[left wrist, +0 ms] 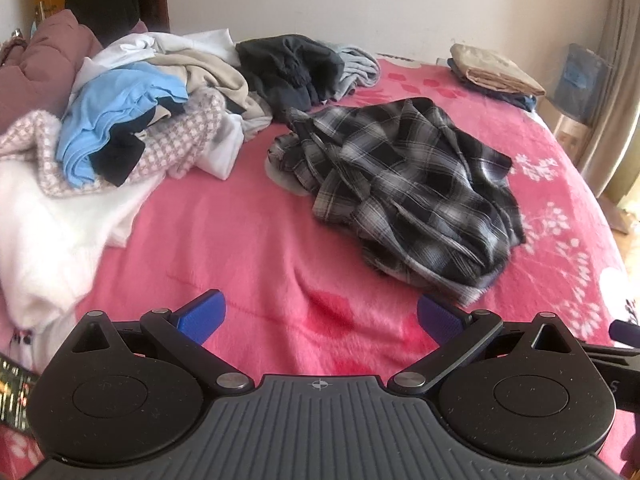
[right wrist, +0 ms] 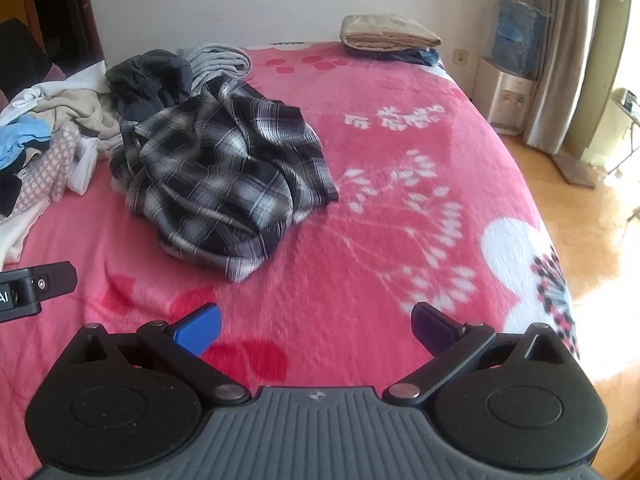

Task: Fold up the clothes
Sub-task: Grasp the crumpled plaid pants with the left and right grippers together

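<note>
Hovering over pink bed (left wrist: 248,240): left hand-held gripper (left wrist: 320,314) and right hand-held gripper (right wrist: 316,326), both spread apart, empty. Plaid shirt (left wrist: 404,188) crumpled ahead. No legible writing.

Left tongs (left wrist: 321,314), right tongs (right wrist: 316,326): black ribbed housings, blue pads, silver pivot screws.
</note>
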### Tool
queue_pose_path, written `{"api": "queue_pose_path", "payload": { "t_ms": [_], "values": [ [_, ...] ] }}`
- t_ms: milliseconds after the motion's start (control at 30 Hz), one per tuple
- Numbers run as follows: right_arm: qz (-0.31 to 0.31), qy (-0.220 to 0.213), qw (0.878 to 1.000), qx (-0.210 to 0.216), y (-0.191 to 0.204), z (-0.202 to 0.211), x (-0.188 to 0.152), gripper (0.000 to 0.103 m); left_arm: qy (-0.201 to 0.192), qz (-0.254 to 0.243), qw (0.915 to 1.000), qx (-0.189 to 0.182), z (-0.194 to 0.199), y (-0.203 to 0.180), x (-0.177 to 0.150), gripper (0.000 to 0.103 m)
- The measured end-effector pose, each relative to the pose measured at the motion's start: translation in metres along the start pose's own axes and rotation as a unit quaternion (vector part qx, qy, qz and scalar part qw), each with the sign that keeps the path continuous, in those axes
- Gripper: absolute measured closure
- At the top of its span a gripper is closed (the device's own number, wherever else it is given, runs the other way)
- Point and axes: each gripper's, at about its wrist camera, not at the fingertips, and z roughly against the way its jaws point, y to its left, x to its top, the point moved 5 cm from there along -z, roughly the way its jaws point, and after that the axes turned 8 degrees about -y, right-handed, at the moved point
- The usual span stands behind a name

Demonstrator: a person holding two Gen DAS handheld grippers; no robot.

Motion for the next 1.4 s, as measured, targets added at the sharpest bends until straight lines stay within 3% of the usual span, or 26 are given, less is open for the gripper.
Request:
{"api": "queue_pose_path", "payload": {
  "t_ms": [233, 500, 700, 867, 933, 1033, 1133, 1200, 1267, 1400],
  "values": [
    [0.021, -0.040, 0.999, 0.027, 0.004, -0.030, 0.033, 0.000, -0.023, 0.006, 0.9997, -0.002, -0.039, 0.012, 0.023, 0.000],
    [0.022, -0.131, 0.988, 0.074, 0.000, -0.079, 0.112, 0.000, -0.033, 0.031, 0.9989, 0.009, -0.105, 0.022, 0.045, 0.000],
    [-0.005, -0.105, 0.986, 0.129, 0.007, -0.134, 0.154, 0.000, -0.055, 0.056, 0.9969, -0.006, -0.138, 0.027, 0.056, 0.001],
    [-0.029, -0.048, 0.987, 0.152, 0.013, -0.181, 0.161, 0.000, -0.024, 0.130, 0.9900, -0.049, -0.167, 0.038, 0.054, 0.008],
    [-0.038, -0.019, 0.986, 0.162, 0.014, -0.197, 0.157, 0.000, -0.011, 0.144, 0.9872, -0.068, -0.174, 0.036, 0.049, 0.018],
    [-0.066, 0.038, 0.981, 0.179, 0.012, -0.222, 0.144, 0.000, -0.013, 0.130, 0.9881, -0.082, -0.175, 0.029, 0.046, 0.025],
    [-0.119, 0.081, 0.966, 0.213, 0.006, -0.231, 0.131, 0.004, -0.017, 0.119, 0.9879, -0.097, -0.172, 0.021, 0.044, 0.059],
    [-0.140, 0.090, 0.957, 0.239, 0.004, -0.225, 0.125, 0.024, -0.019, 0.117, 0.9874, -0.105, -0.169, 0.016, 0.043, 0.068],
    [-0.153, 0.101, 0.947, 0.264, 0.003, -0.214, 0.116, 0.030, -0.020, 0.111, 0.9877, -0.108, -0.166, 0.013, 0.041, 0.075],
    [-0.156, 0.112, 0.940, 0.281, -0.001, -0.193, 0.104, 0.051, -0.018, 0.102, 0.9863, -0.128, -0.157, 0.007, 0.037, 0.086]
  ]
}}
